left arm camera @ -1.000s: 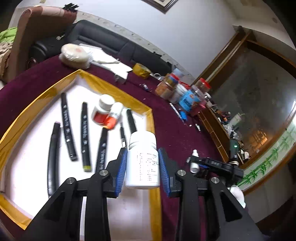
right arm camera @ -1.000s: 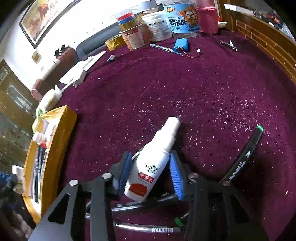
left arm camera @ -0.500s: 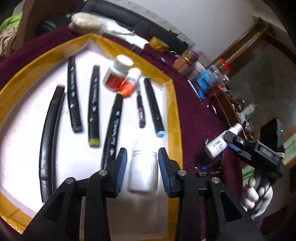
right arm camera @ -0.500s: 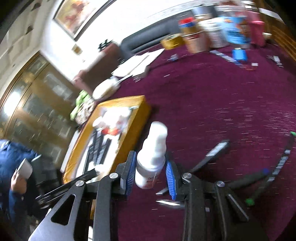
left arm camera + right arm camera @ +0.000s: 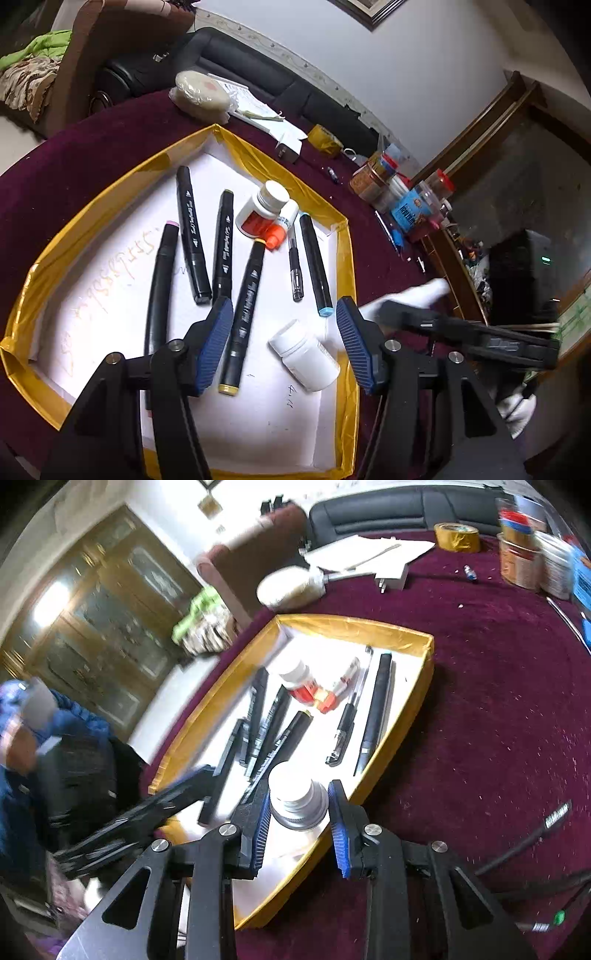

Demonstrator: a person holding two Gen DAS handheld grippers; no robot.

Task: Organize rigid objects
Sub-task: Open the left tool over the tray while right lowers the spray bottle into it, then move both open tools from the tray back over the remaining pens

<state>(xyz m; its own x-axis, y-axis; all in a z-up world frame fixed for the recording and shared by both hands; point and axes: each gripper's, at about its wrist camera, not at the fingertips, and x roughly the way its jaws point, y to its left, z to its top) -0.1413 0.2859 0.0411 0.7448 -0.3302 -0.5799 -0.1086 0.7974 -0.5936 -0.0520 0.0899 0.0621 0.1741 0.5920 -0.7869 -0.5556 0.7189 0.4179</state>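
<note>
Left gripper [image 5: 284, 347] opening, empty; right gripper [image 5: 297, 821] grips one bottle [image 5: 297, 794]; tray [image 5: 349, 266] holds perhaps five markers [image 5: 245, 314].

- The right gripper [image 5: 298, 821] squeezes a white spray bottle [image 5: 297, 797].
- It is over the yellow tray [image 5: 402, 709].
- Black markers [image 5: 376, 709] lie inside the tray.

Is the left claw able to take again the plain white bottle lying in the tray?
Probably yes. The white bottle lies on its side in the tray between the opening jaws of the left claw, untouched. Only the right claw crowds in alongside.
</note>
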